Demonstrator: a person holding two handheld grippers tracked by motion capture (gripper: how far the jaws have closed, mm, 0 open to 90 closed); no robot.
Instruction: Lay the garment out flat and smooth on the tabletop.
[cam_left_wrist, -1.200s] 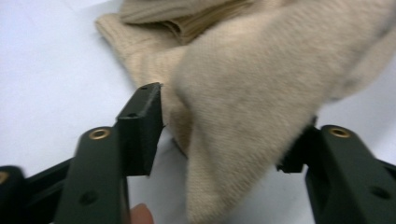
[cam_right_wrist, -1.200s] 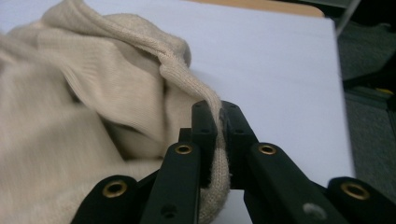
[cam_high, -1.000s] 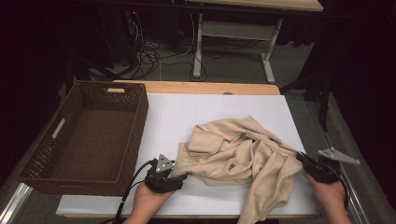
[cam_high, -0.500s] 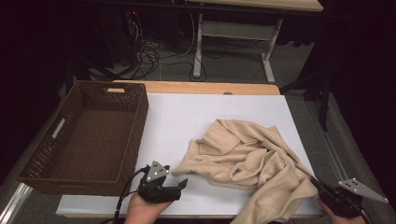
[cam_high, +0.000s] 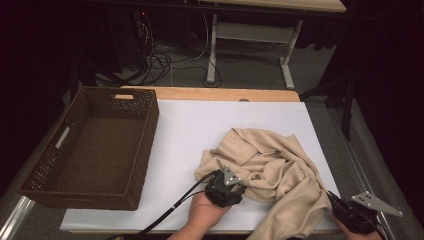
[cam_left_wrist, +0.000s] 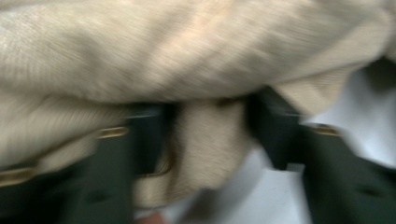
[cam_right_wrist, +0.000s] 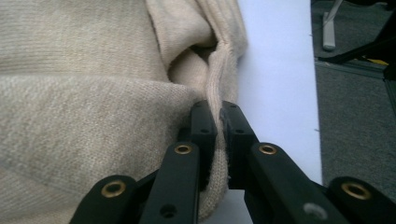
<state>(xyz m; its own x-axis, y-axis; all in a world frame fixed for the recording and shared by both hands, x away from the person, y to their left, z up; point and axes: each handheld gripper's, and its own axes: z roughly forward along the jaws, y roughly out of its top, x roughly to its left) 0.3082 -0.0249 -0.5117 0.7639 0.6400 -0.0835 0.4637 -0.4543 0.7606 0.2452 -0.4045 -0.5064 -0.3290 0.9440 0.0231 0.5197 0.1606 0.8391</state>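
Note:
A beige knitted sweater (cam_high: 270, 170) lies crumpled on the right half of the white table top (cam_high: 200, 125). My left gripper (cam_high: 237, 189) is pushed into its near-left edge. In the blurred left gripper view a fold of the sweater (cam_left_wrist: 187, 60) hangs between the jaws of my left gripper (cam_left_wrist: 210, 135). They have just been closing and still stand apart. My right gripper (cam_high: 332, 197) is at the table's front right corner. In the right gripper view my right gripper (cam_right_wrist: 217, 112) is shut on a ribbed edge of the sweater (cam_right_wrist: 93, 93).
A dark brown wicker basket (cam_high: 145, 130), with nothing in it, stands on the left side of the table. Behind the table are a wooden strip, desk legs and cables on the floor. The right table edge runs close beside my right gripper.
My left gripper has moved right, into the sweater's near edge. My right gripper has drawn the sweater's edge back to the front right corner, and the sweater has shifted right.

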